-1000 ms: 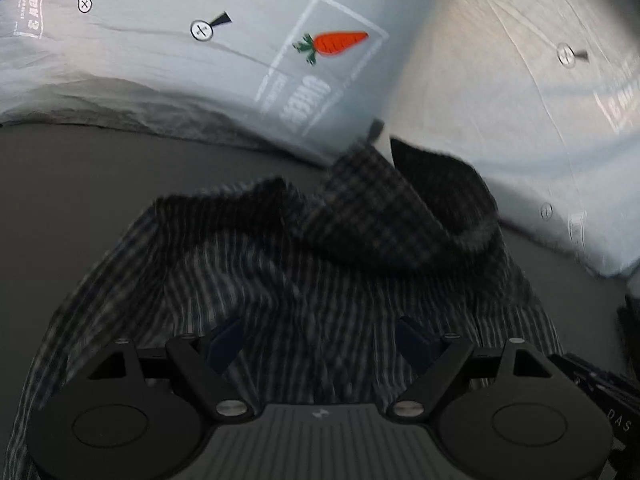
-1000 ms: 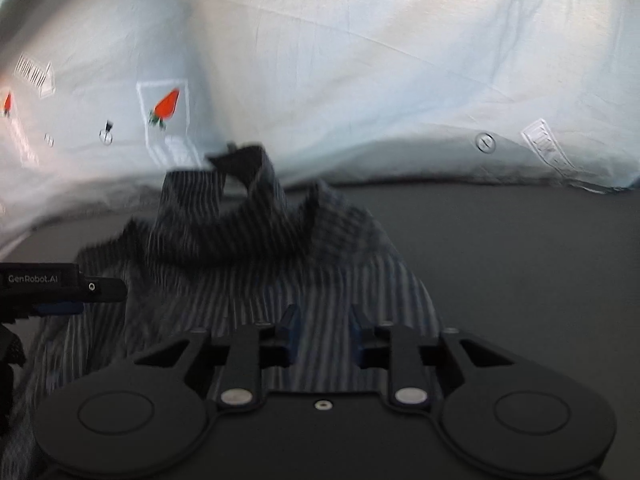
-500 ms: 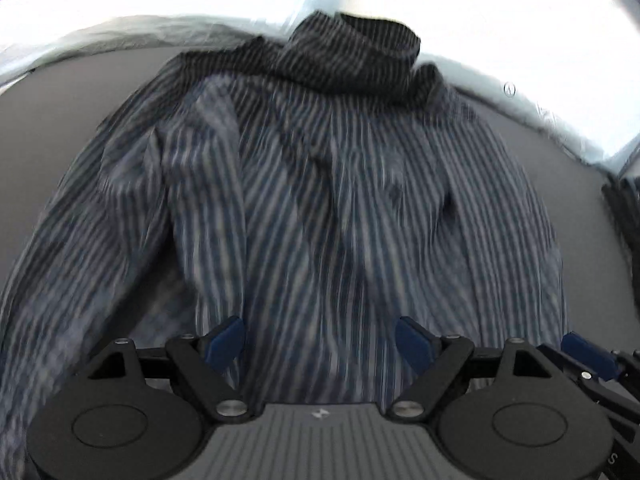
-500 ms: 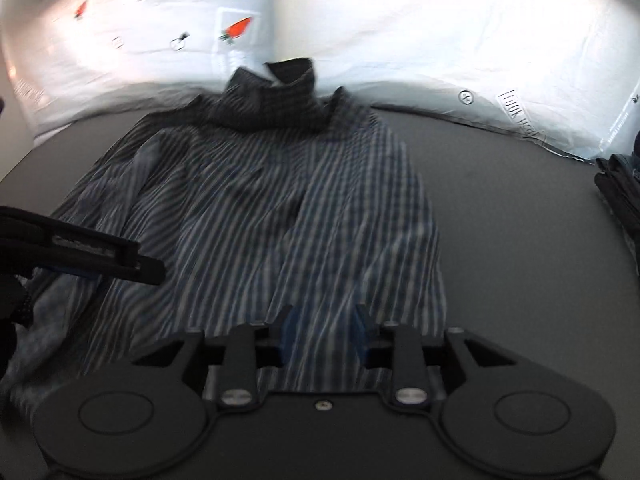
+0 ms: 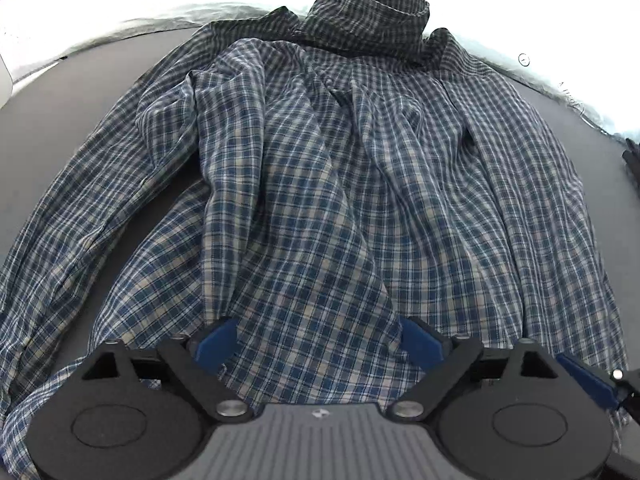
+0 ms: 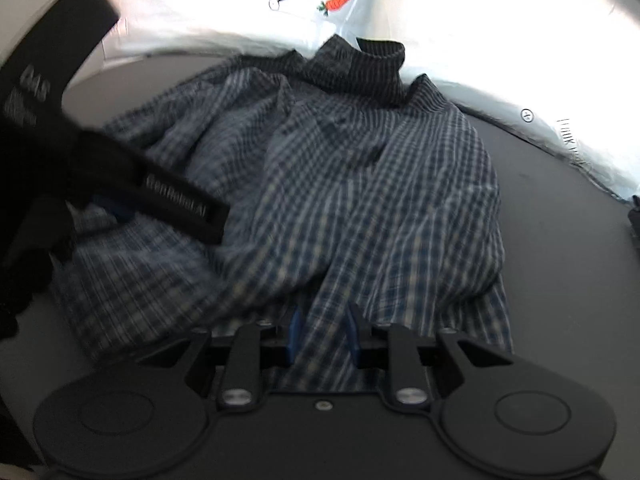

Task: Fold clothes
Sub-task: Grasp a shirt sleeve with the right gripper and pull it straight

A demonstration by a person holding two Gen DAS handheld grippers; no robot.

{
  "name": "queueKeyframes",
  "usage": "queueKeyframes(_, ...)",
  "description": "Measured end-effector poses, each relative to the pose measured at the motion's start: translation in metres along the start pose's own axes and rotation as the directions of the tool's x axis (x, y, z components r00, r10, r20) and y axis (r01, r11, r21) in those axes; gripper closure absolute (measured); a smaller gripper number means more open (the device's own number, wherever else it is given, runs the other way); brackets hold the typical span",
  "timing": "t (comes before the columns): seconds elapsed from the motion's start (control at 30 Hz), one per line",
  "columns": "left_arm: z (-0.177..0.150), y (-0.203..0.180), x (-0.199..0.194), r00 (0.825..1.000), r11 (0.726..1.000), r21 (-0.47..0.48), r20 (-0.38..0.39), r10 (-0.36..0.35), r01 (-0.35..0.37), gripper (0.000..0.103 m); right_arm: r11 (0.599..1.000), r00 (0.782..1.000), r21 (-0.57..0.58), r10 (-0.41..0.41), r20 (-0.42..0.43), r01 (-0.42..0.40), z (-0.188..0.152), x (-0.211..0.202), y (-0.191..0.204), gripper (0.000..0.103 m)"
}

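- Left tool (image 5: 318, 346): jaws wide, just been opening; shirt (image 5: 340, 184) hem passes between the pads, unpinched. Judged: released after spreading.
- Right tool (image 6: 322, 334): jaws narrow, just been closing, hem cloth bunched between the pads; appears pinched, likely to keep the hem taut.
- Shirt lies flat on the tabletop (image 5: 92, 92); long axis runs straight away from both tools, collar (image 5: 370, 12) at the far end.

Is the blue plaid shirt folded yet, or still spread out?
Spread out, not folded. The blue plaid shirt lies lengthwise on the dark grey table, rumpled, collar at the far end, one sleeve stretched along its side.
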State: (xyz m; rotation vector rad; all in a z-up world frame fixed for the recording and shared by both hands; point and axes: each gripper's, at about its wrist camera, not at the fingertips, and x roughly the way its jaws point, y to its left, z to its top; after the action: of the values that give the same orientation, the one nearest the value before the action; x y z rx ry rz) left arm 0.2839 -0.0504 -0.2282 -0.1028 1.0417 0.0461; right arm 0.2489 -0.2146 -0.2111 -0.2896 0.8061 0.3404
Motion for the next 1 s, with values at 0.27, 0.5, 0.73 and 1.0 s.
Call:
queueKeyframes(0.27,0.003,-0.007,0.006,0.999,1.0,0.023,-0.032,0.007,-0.007,0.001,0.997,0.998,0.019,-0.07,-0.005,0.07,-0.008,-0.01,0.0,0.101)
queueKeyframes(0.5,0.005,-0.013,0.012,0.999,0.997,0.069,-0.041,0.031,-0.028,0.0,0.964,0.977,0.187,-0.203,0.062,0.189,0.0,-0.051,-0.034,0.102)
queueKeyframes(0.73,0.012,-0.016,0.016,0.996,0.996,0.082,-0.082,0.042,-0.035,0.0,0.907,0.927,0.25,-0.367,0.076,0.339,0.0,-0.075,-0.112,0.102)
queueKeyframes(1.0,0.01,-0.019,0.015,0.996,0.997,0.062,-0.068,0.057,-0.052,0.0,0.84,0.857,0.218,-0.515,0.032,0.496,-0.01,-0.056,-0.202,0.098)
